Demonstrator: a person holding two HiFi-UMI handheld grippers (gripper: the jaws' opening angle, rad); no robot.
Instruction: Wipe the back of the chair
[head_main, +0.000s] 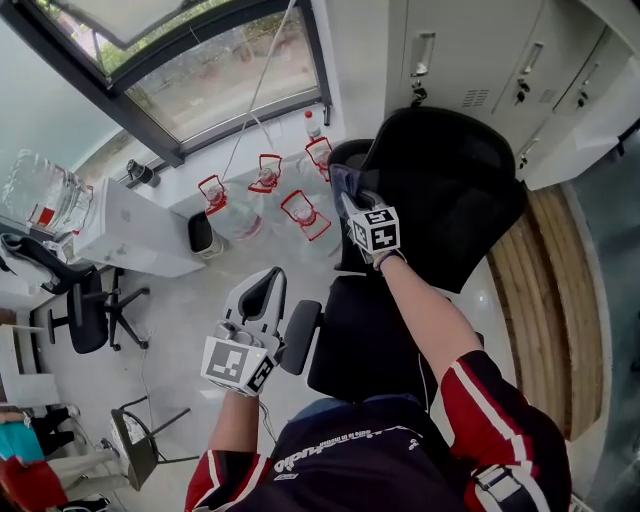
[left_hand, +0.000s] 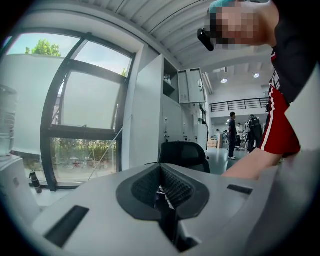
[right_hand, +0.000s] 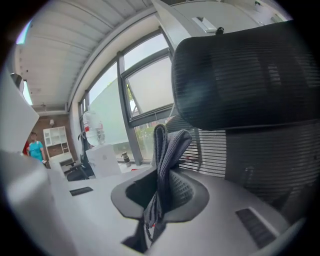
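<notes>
A black mesh office chair stands in front of me, its backrest (head_main: 450, 190) upright above the seat (head_main: 365, 345). My right gripper (head_main: 350, 200) is shut on a folded grey-blue cloth (head_main: 342, 178) at the backrest's left edge. In the right gripper view the cloth (right_hand: 169, 147) sticks up from the right gripper (right_hand: 162, 172), with the headrest (right_hand: 240, 75) and the mesh back (right_hand: 272, 165) close to its right. My left gripper (head_main: 265, 288) hangs lower left beside the armrest (head_main: 300, 335), shut and holding nothing. The left gripper (left_hand: 160, 172) points towards the chair (left_hand: 184, 154) further off.
Several water bottles (head_main: 262, 190) with red handles stand on the floor under the window. A white box (head_main: 130, 235) and another office chair (head_main: 85, 315) are at the left. Grey lockers (head_main: 480, 50) rise behind the chair, and a wooden strip (head_main: 545, 290) runs at the right. People (left_hand: 232, 135) stand far off.
</notes>
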